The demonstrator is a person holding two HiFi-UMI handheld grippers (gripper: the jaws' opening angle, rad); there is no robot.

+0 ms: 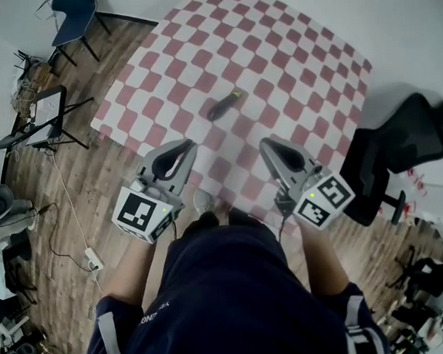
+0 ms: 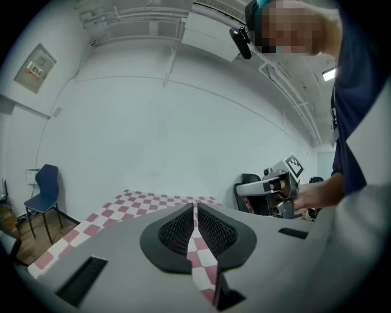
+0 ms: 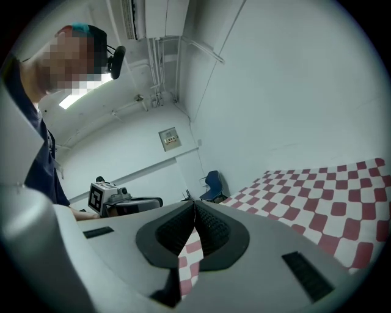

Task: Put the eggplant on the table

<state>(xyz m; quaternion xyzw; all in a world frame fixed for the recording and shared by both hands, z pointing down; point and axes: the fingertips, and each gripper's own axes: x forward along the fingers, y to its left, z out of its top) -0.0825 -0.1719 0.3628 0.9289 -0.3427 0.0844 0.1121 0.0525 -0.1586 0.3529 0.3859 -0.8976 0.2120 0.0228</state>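
My left gripper (image 1: 184, 146) is closed: in the left gripper view its two dark ribbed pads (image 2: 181, 231) meet at their tips, with only a thin wedge of checked cloth showing lower down between them. It holds nothing and touches nothing. My right gripper (image 1: 269, 145) is closed in the same way, its pads (image 3: 211, 229) together at the tips, and it is empty as well. In the head view both grippers hang side by side over the near edge of the table (image 1: 297, 65), apart from each other and pointing toward 12 o'clock.

The eggplant (image 1: 224, 106) lies on the red-and-white checked cloth, clear of both grippers. It is dark and slender, and its green stem end points toward 2 o'clock. From the left gripper it sits at about 1 o'clock. From the right gripper it sits at about 11 o'clock. It lies near both tips, ahead of the gap between them.
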